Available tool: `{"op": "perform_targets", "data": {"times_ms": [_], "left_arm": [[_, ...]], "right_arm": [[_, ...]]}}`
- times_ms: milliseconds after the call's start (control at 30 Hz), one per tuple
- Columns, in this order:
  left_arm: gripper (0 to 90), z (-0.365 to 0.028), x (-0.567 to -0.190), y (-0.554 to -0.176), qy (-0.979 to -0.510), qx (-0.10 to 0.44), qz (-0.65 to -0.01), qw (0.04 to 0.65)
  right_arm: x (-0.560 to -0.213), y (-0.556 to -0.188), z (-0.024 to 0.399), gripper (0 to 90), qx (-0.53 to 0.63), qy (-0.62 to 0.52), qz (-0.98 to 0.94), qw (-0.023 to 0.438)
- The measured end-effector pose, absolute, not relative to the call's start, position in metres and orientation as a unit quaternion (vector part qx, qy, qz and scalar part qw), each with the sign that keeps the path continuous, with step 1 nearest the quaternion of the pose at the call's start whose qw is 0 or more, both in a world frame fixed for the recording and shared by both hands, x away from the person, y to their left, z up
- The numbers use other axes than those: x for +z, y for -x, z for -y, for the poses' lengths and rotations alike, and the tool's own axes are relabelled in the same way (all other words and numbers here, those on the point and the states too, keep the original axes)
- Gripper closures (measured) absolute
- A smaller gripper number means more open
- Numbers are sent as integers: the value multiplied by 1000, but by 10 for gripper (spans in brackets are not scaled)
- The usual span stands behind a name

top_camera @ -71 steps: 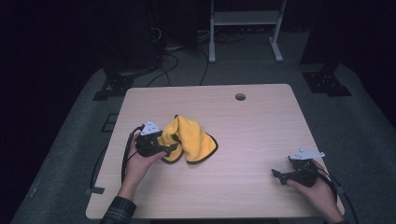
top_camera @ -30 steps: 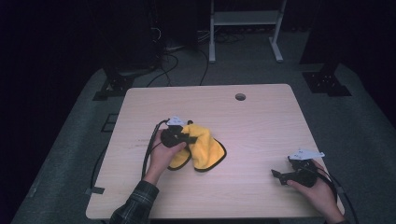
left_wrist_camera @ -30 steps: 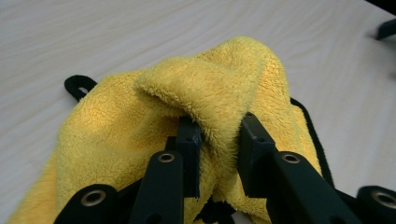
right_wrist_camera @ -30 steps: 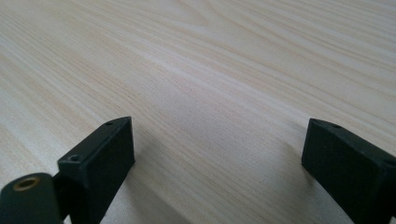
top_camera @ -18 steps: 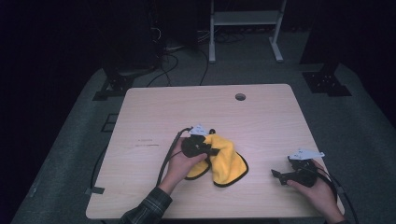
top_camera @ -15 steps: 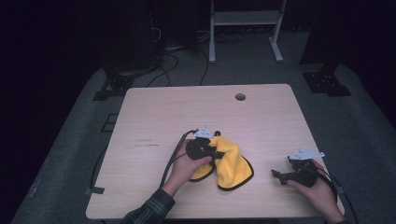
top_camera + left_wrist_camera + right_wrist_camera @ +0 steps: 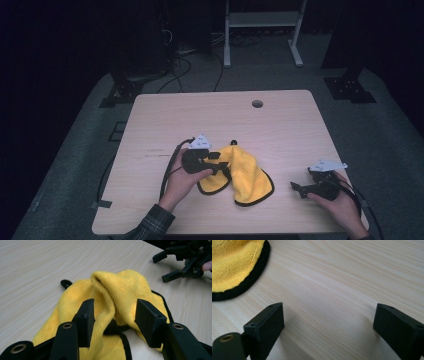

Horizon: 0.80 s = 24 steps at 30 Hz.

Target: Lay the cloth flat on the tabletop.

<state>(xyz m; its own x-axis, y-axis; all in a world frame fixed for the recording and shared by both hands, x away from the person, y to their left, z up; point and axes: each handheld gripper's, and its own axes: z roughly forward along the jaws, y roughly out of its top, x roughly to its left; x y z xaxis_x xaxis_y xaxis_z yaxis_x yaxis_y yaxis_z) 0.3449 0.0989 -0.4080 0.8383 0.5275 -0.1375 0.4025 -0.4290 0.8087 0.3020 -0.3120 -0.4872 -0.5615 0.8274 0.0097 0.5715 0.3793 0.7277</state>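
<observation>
The left gripper [image 7: 113,315] has its jaws apart, and they have just been opening. A raised fold of the yellow microfibre cloth [image 7: 120,290] stands between the two black pads [image 7: 86,320], but the pads do not press on it; a small gap is visible on each side. In the high view this gripper [image 7: 220,167] lies at the left edge of the cloth [image 7: 247,172], held by the person's left hand [image 7: 180,182], with its cable curving toward the near table edge.

The right gripper [image 7: 328,325] has its jaws wide apart with only bare wood between them. It rests on the table [image 7: 280,125] near the front right corner, in the person's right hand [image 7: 340,205], and points toward the cloth.

The cloth has a black border and a small black loop [image 7: 65,284]. It lies crumpled in the front middle part of the light wooden table, between both grippers, near the right one but not touching it. A round hole [image 7: 257,104] is near the far table edge.
</observation>
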Motion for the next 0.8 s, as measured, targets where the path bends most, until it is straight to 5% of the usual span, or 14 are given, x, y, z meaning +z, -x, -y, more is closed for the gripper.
{"op": "perform_targets", "data": {"times_ms": [800], "left_arm": [[537,-120,-462,-293,-889,60,-265,369]], "right_arm": [[-487,-302,312,85,353,-433,-809,182]]}}
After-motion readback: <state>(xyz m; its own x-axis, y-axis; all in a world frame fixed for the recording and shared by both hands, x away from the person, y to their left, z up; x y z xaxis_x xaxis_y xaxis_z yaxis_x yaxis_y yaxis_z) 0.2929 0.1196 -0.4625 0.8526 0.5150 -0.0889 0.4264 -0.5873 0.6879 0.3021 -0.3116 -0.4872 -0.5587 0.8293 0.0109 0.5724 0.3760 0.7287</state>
